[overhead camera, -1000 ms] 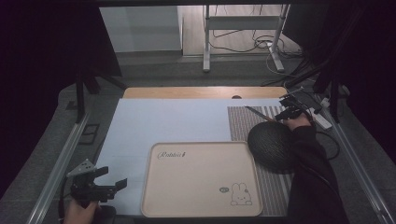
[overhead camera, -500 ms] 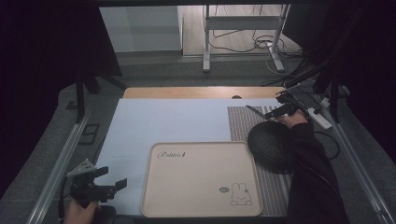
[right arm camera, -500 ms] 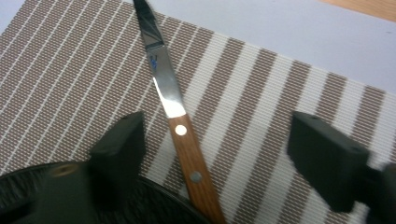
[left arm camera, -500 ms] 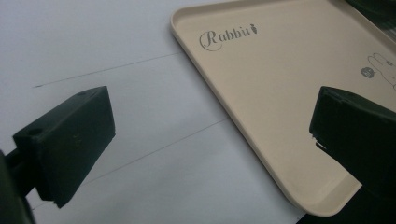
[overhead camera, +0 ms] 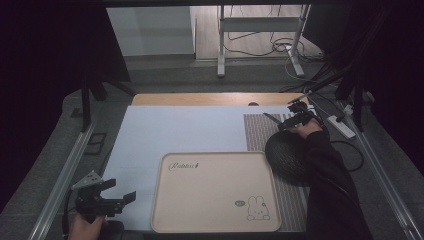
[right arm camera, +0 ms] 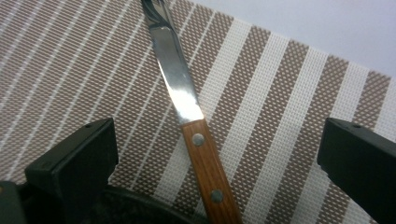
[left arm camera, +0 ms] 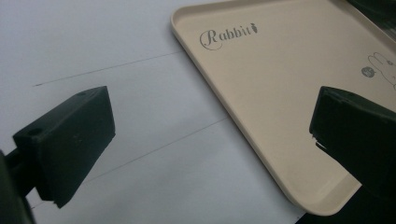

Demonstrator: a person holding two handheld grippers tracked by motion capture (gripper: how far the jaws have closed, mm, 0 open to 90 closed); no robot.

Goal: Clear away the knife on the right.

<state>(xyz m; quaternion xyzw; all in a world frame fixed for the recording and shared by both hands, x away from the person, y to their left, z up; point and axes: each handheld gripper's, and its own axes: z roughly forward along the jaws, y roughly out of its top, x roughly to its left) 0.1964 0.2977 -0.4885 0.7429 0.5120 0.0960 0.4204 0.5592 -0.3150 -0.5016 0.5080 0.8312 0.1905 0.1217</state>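
The knife (right arm camera: 196, 121) lies flat on the striped placemat (right arm camera: 280, 93) at the far right of the bench (overhead camera: 190, 125), its wooden handle with two rivets pointing back toward the right gripper (right arm camera: 217, 158) and its steel blade running away from it; the handle sits between the widely parted jaws, which have just been opening, and neither pad touches it; in the high view the knife (overhead camera: 272, 119) shows as a thin sliver just left of the right gripper (overhead camera: 295, 120). A dark round mat (overhead camera: 287, 155) overlaps the placemat just behind the handle end.

The beige tray (overhead camera: 215, 192) carries the script word "Rabbit" near its top left corner and a small rabbit drawing at its lower right; a tiny round mark beside the rabbit is too small to read.

The right forearm in a dark sleeve (overhead camera: 330, 185) reaches forward along the bench's right edge, the hand (overhead camera: 306, 129) wrapped on the gripper; the left gripper (overhead camera: 117, 197) rests low at the near left corner, its jaws apart over bare bench just beside the tray's left rim (left arm camera: 243, 116), seemingly not touching it.
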